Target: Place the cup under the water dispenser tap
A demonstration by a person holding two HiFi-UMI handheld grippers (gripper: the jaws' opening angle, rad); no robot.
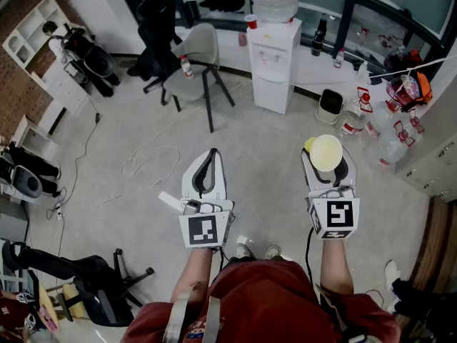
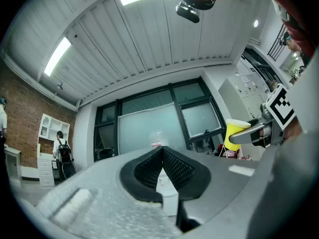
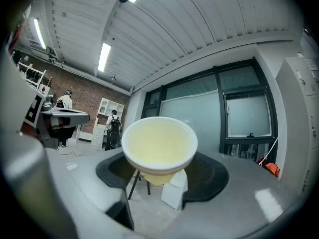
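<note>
A white water dispenser (image 1: 275, 63) with a bottle on top stands at the far side of the room, several steps ahead. My right gripper (image 1: 326, 161) is shut on a yellow cup (image 1: 326, 151), held upright with its mouth up. In the right gripper view the cup (image 3: 159, 146) fills the space between the jaws, and the dispenser (image 3: 175, 190) shows small behind it. My left gripper (image 1: 208, 164) is shut and holds nothing. In the left gripper view the dispenser (image 2: 167, 190) shows below the closed pads (image 2: 174, 166), with the cup (image 2: 235, 133) off to the right.
A grey chair (image 1: 193, 63) and a black office chair (image 1: 153, 20) stand left of the dispenser. A cable (image 1: 153, 159) lies looped on the floor ahead left. A small bin (image 1: 329, 106) and several large water bottles (image 1: 353, 120) sit right of the dispenser.
</note>
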